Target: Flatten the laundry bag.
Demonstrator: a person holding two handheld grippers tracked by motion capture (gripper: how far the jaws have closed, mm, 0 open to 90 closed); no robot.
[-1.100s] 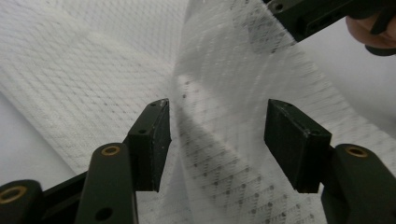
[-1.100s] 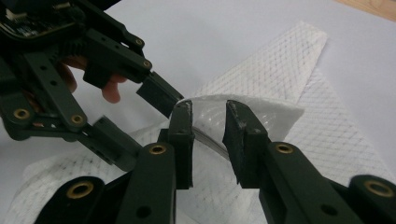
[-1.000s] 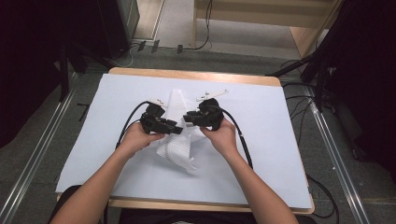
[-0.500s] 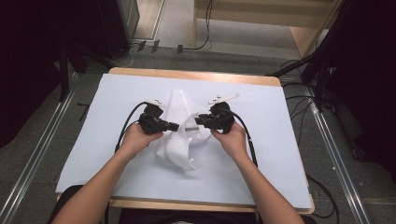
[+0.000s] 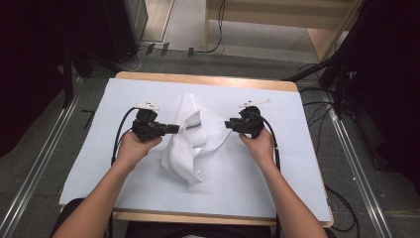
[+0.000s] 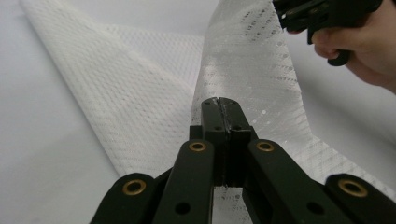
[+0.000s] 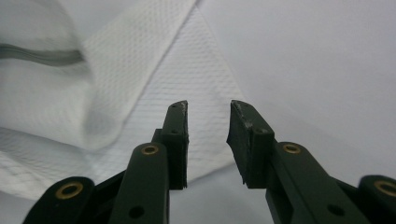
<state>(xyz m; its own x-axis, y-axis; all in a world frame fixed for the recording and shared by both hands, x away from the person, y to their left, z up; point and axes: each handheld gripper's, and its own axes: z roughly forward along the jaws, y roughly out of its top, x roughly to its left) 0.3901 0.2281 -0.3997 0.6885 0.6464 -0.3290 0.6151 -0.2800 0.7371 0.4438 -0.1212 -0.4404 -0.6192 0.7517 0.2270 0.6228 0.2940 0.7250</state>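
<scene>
The white mesh cloth lies crumpled at the middle of the white sheet that covers the table, its length running from the far middle down toward the person's side. One fold stands raised, pinched by the left gripper, whose jaws are pressed together on the fabric. The right gripper sits just beside the cloth's right edge; its jaws have just been opening, with nothing between them. No lettering is legible.
</scene>
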